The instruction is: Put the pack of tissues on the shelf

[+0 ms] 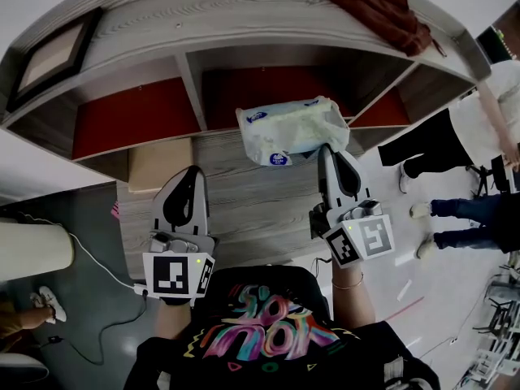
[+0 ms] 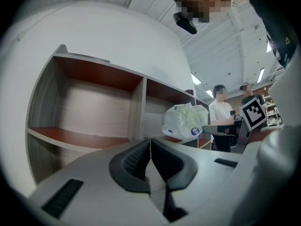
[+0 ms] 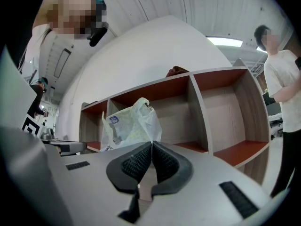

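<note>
Right gripper (image 1: 326, 151) jaws are fully closed on the wrapper of the tissues (image 1: 291, 128). The pack sits right at its tips, by the middle bay of the shelf (image 1: 192, 84). The jaw pads hide the pinch point, and depth into the bay is unclear. Left gripper (image 1: 192, 175) is closed and empty, with the pack off to its right.
</note>
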Demonstrator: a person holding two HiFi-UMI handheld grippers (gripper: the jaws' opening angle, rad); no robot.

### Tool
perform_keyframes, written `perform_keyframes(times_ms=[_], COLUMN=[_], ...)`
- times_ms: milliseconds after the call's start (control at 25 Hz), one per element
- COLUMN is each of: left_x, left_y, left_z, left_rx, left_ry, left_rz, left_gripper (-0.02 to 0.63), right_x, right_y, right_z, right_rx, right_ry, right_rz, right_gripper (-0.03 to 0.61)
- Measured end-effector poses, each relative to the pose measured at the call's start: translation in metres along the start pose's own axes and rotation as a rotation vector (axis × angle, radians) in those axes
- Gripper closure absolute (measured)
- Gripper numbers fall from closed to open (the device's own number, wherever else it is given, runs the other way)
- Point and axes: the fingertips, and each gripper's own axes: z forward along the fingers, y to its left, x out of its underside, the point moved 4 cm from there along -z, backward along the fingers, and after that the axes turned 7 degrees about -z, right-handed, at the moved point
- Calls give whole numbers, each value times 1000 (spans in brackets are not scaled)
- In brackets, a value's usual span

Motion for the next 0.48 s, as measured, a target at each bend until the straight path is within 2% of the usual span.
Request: perform_keyframes(times_ms=[480], left_x=[16], left_y=[4], left_z=[17], left_rx=[13], left_ry=[33], left_rz=[-4], left_gripper=[588], right_x=[18], right_y=[-12], right_z=[42], right_rx=[21], right_ry=[12], right_rz=[-2], right_gripper=[560])
